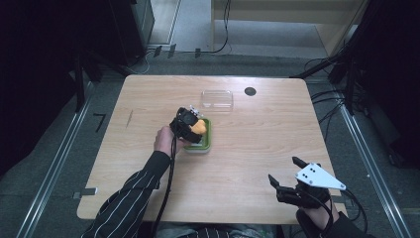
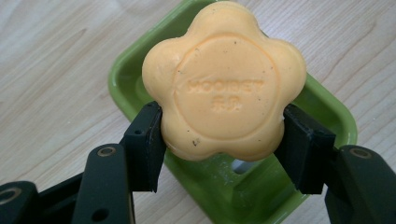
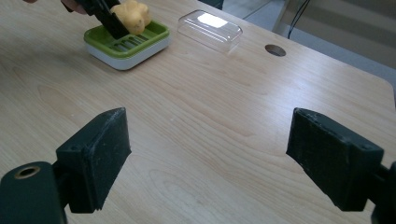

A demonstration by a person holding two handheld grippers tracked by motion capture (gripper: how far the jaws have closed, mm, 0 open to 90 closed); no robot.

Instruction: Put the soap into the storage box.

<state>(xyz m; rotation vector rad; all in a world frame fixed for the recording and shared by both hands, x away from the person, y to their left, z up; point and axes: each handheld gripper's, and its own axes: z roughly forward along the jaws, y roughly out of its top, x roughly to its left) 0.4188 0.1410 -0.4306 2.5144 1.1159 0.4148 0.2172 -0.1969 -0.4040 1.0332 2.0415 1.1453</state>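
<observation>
The flower-shaped orange soap (image 2: 224,84) is clamped by the left gripper (image 2: 223,135) over the green dish (image 2: 327,112) at table centre; its underside is hidden, perhaps just clear. The right gripper (image 3: 208,158), at five o'clock, is held wide, empty.

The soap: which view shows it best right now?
The left gripper view: the soap is close up, stamp readable, fingers pressing its sides. The high view shows an orange spot; the right gripper view shows it far off, partly hidden.

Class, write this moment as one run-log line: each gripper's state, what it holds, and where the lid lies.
left gripper: shut on soap over green dish | right gripper: open, above bare table | clear lid: beside dish
</observation>
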